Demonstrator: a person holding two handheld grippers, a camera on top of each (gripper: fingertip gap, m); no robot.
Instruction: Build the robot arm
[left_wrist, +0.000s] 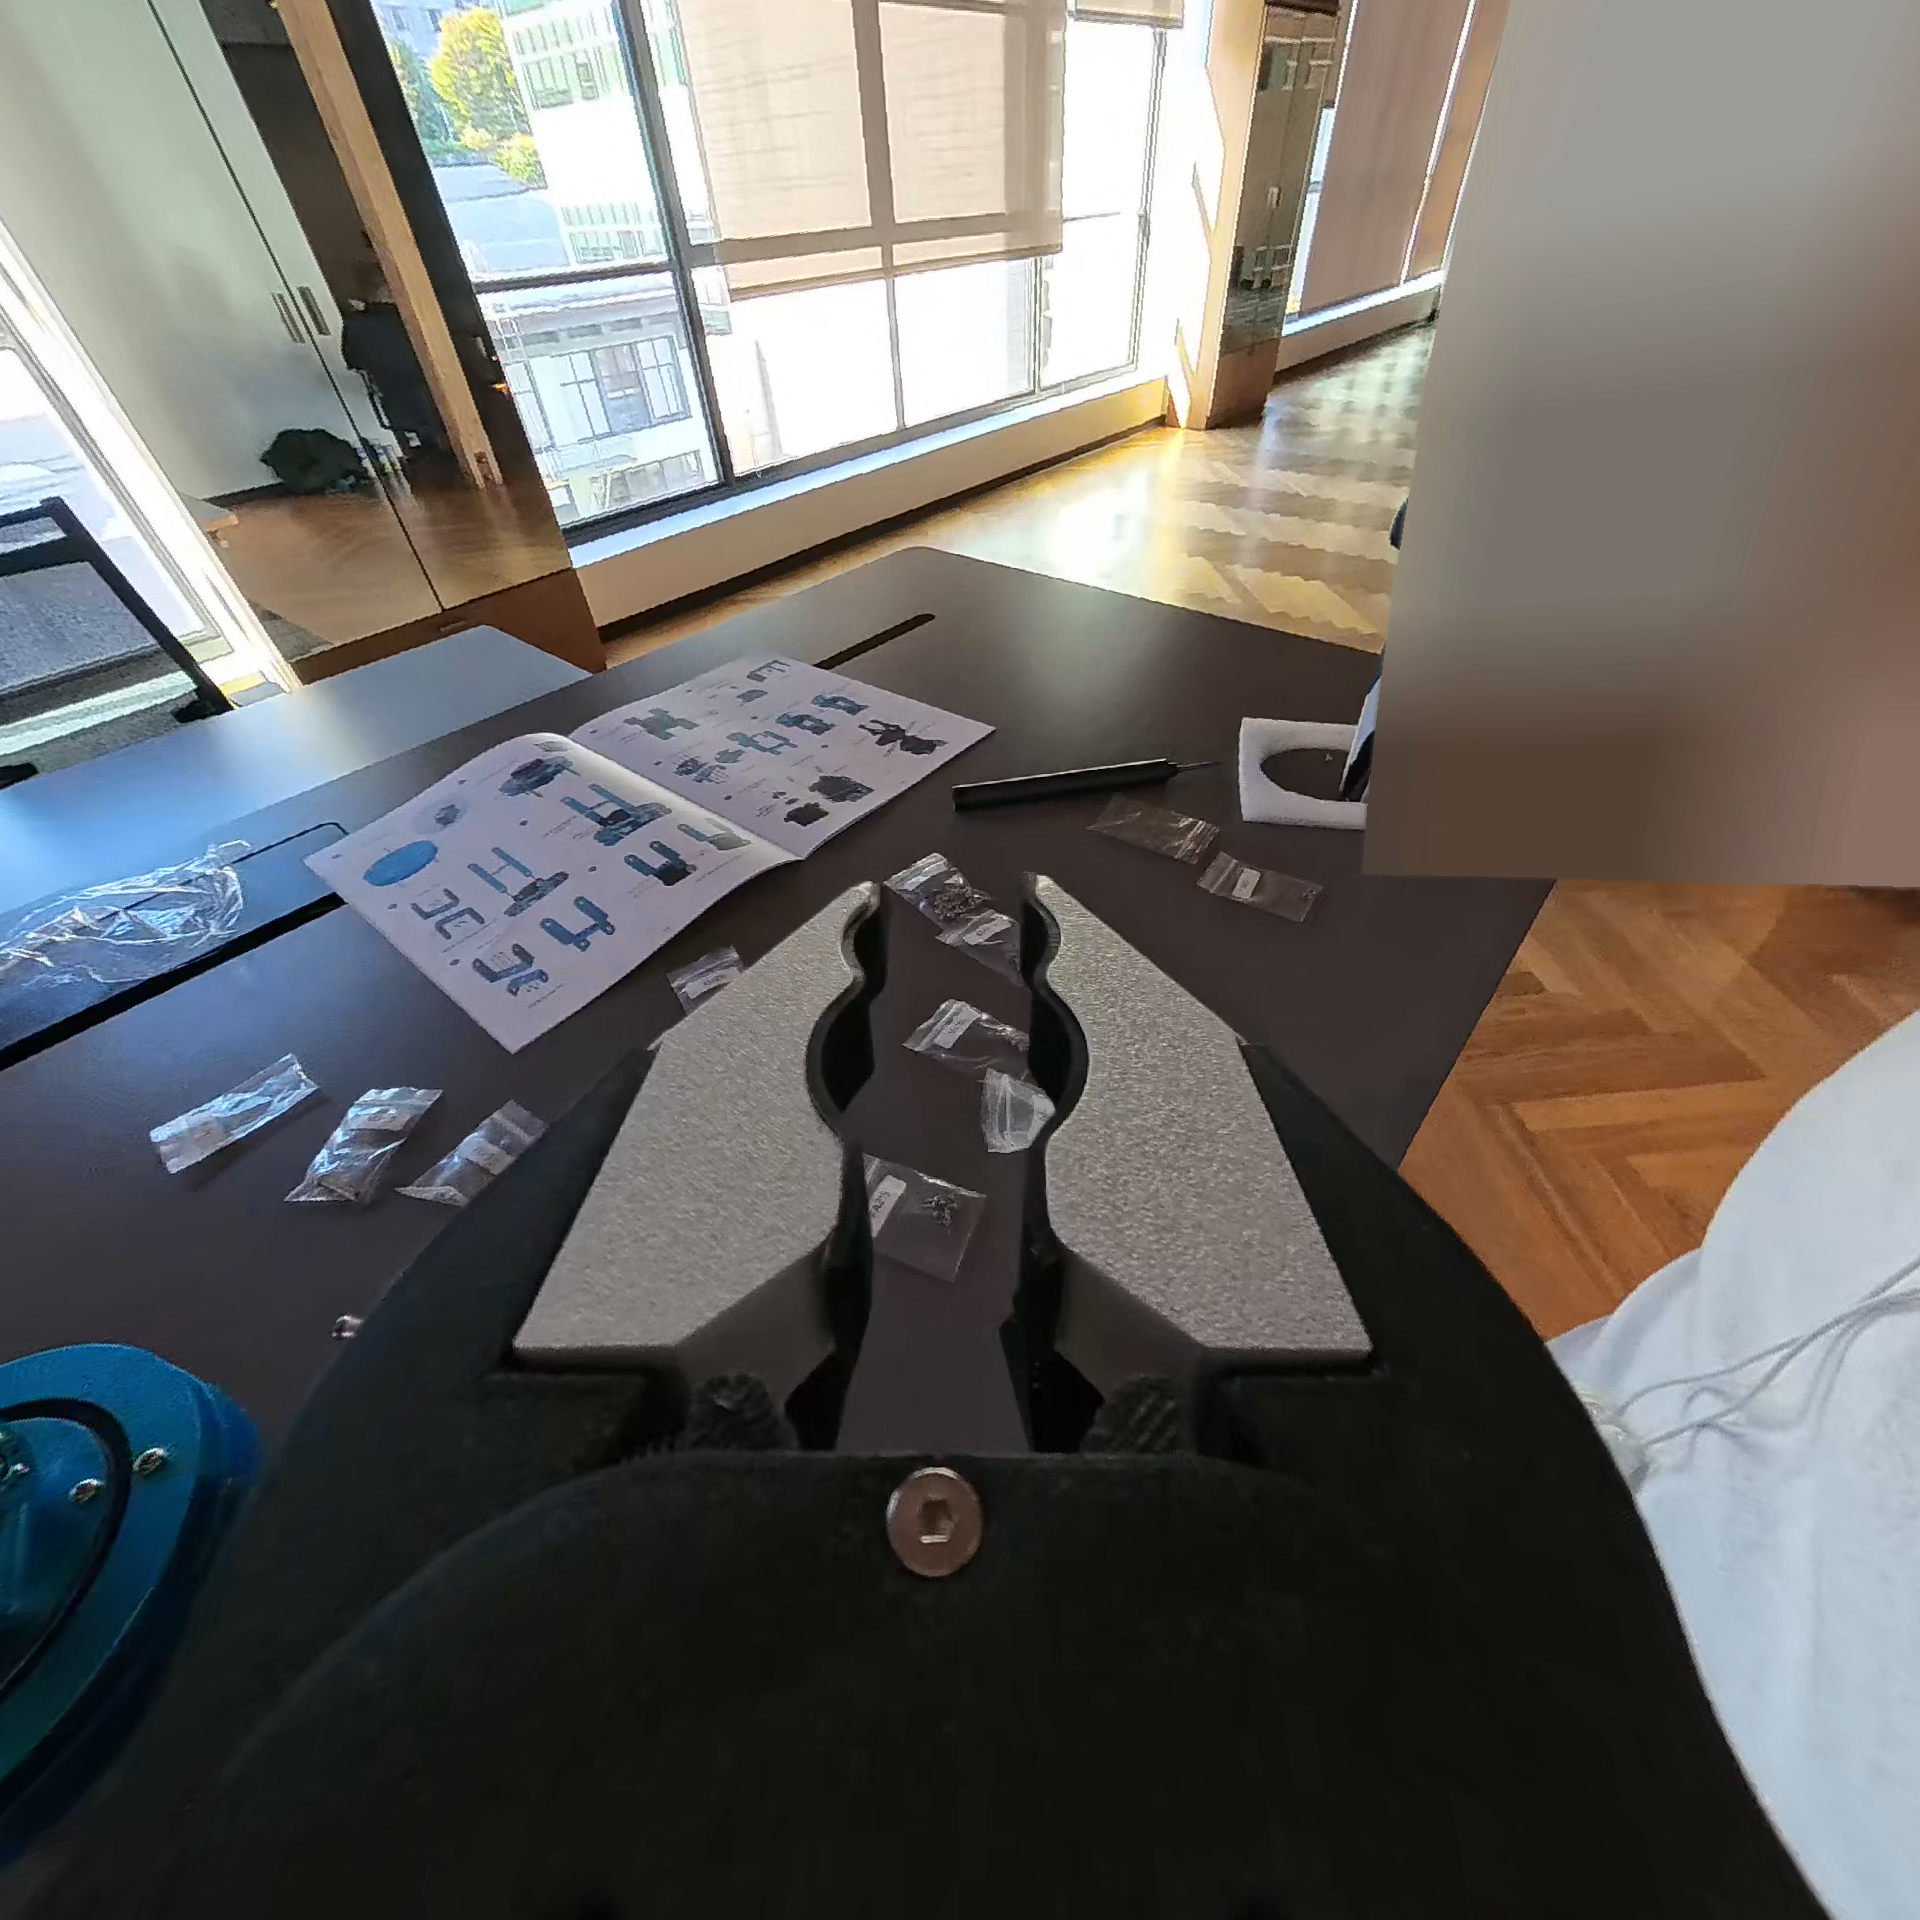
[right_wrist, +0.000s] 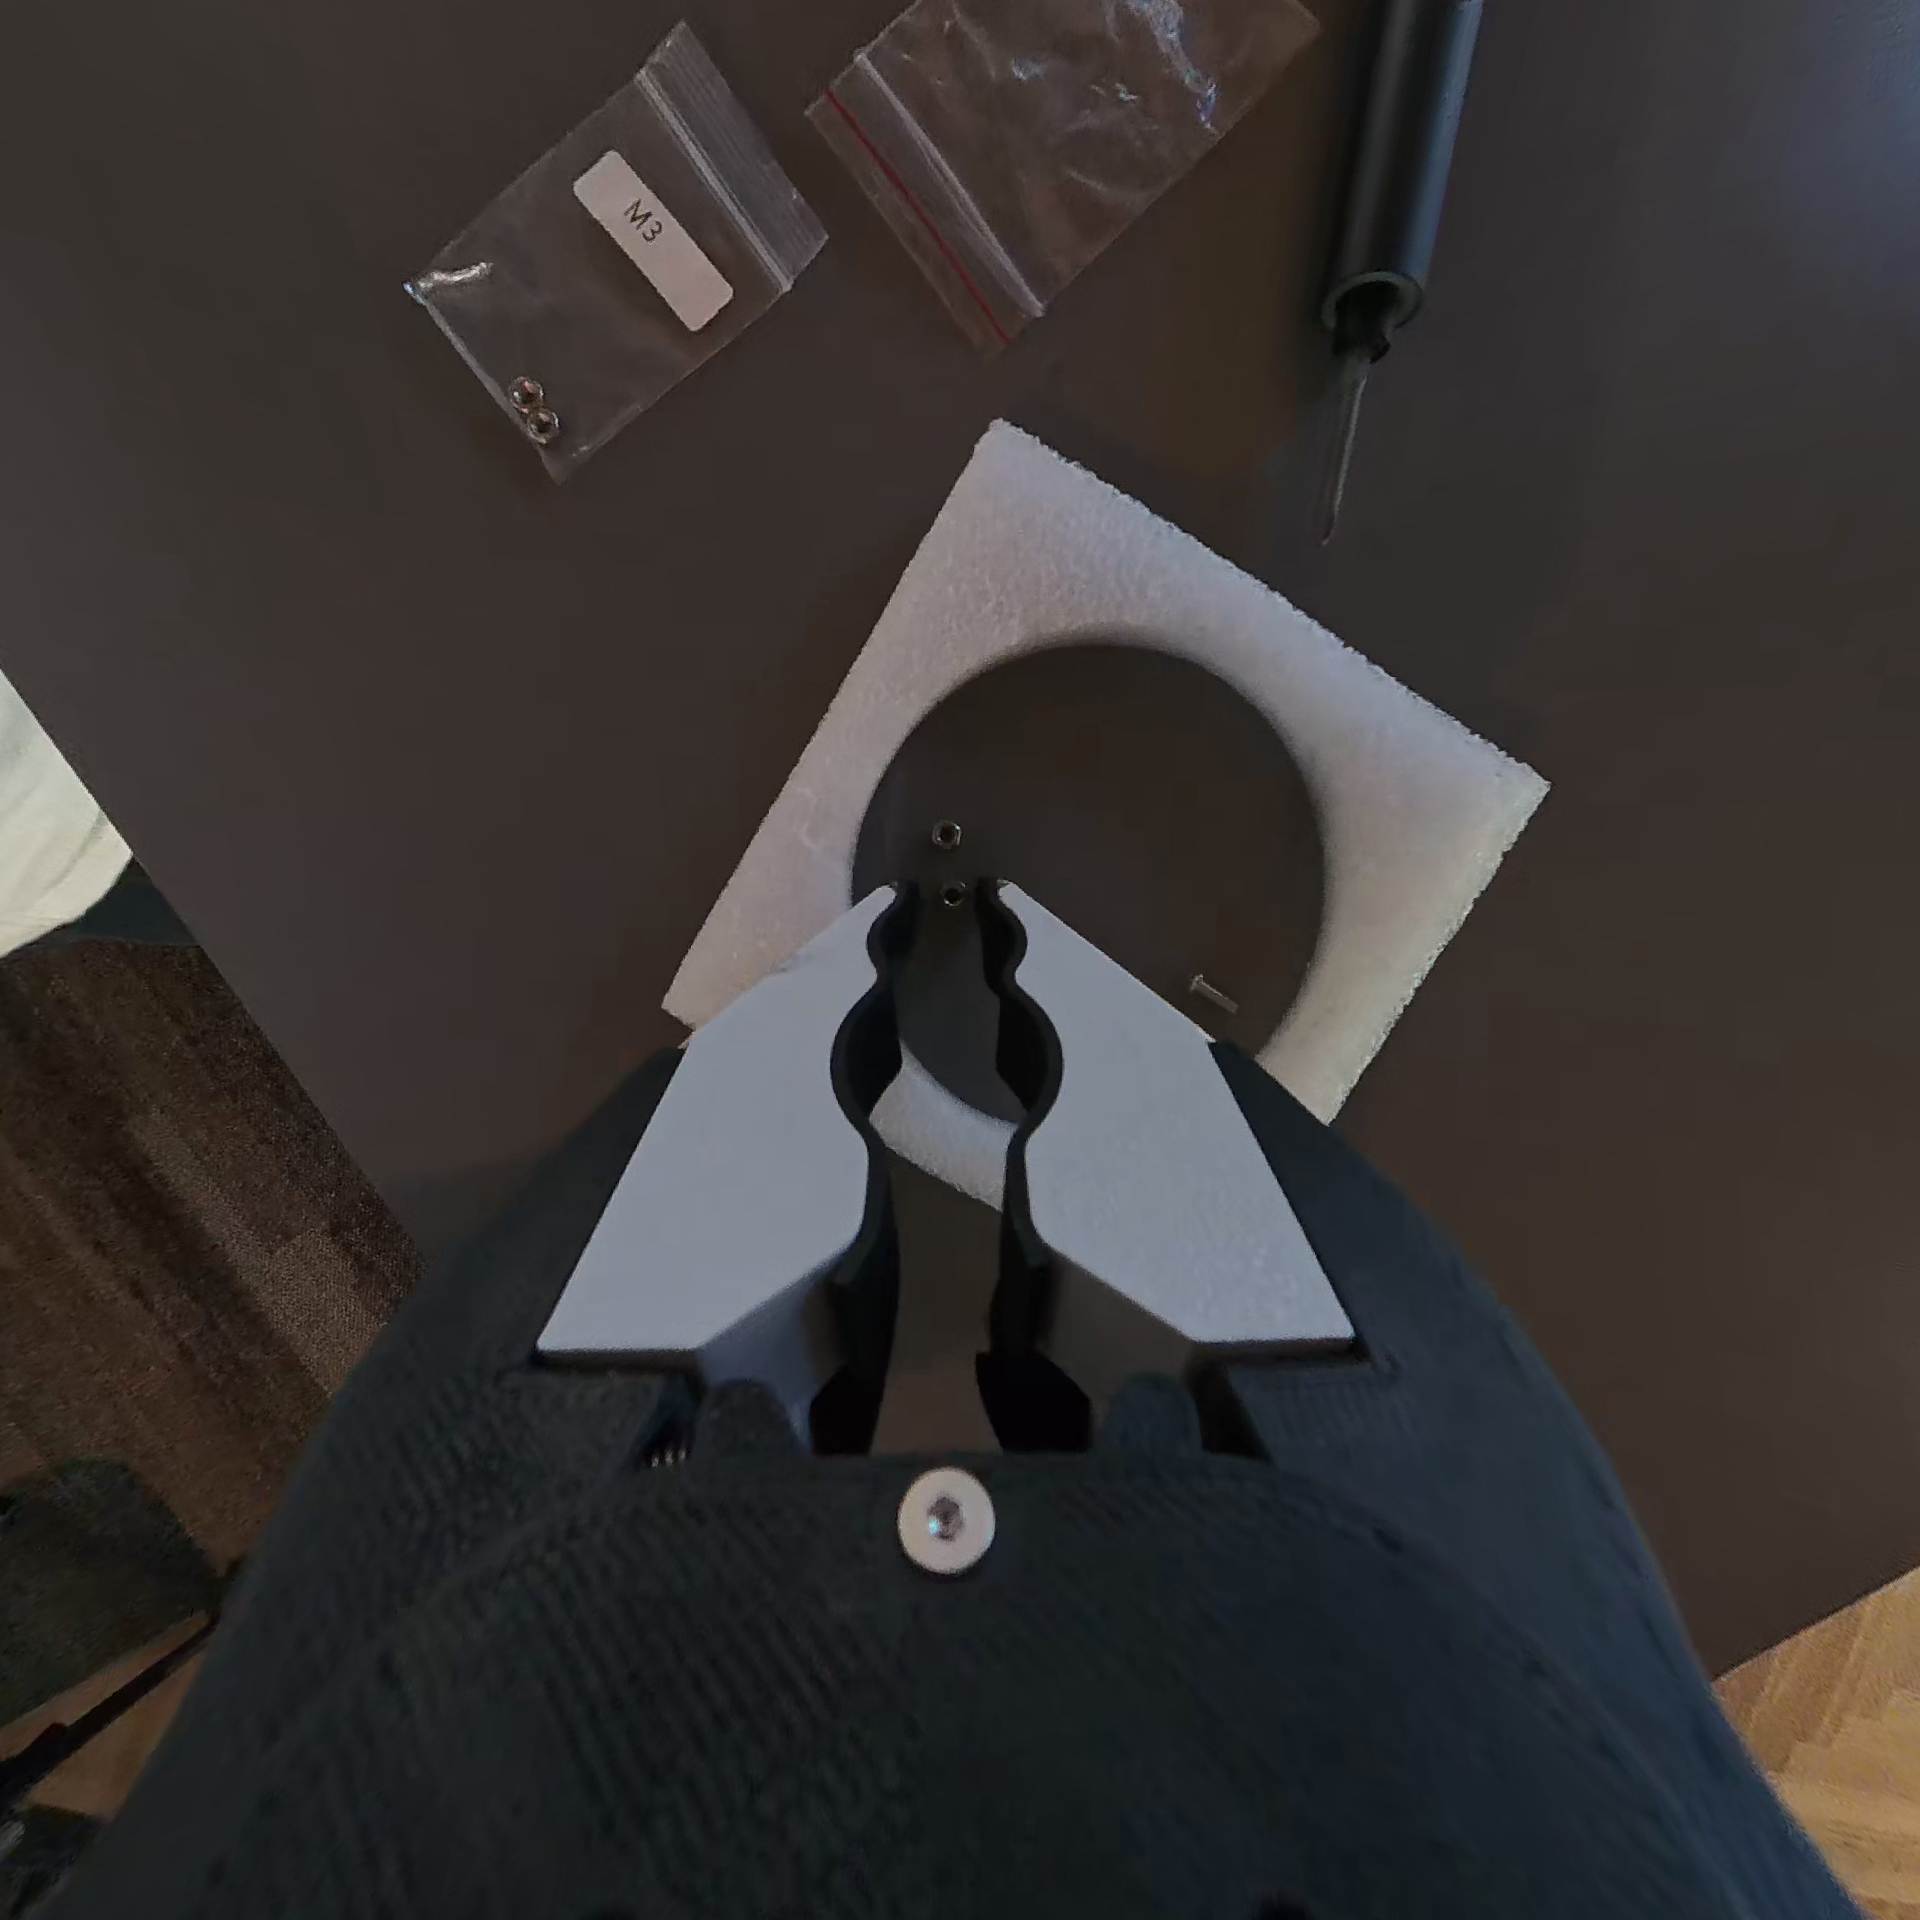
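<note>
My left gripper (left_wrist: 954, 891) is open and empty, held above the dark table (left_wrist: 1195, 644) over several small clear bags of hardware (left_wrist: 920, 1210). My right gripper (right_wrist: 948, 891) is open and points down into the round hole of a white foam square (right_wrist: 1143, 582). A tiny screw (right_wrist: 951, 896) stands between its tips without being clamped. A second screw (right_wrist: 945, 834) stands just beyond, and a third (right_wrist: 1210, 995) lies to the right in the hole. The foam square also shows in the left wrist view (left_wrist: 1262, 743).
An open instruction booklet (left_wrist: 644, 821) lies at the table's middle. A black screwdriver (right_wrist: 1403, 156) lies by the foam. A labelled bag with two nuts (right_wrist: 613, 260) and an empty bag (right_wrist: 1039, 145) lie beyond. A blue round part (left_wrist: 94, 1475) sits near left. Crumpled plastic (left_wrist: 114, 914) lies far left. My right fingertips sit around 45 cm from my left ones. To the white foam square (right_wrist: 1143, 582): right tips about 6 cm, left tips about 45 cm.
</note>
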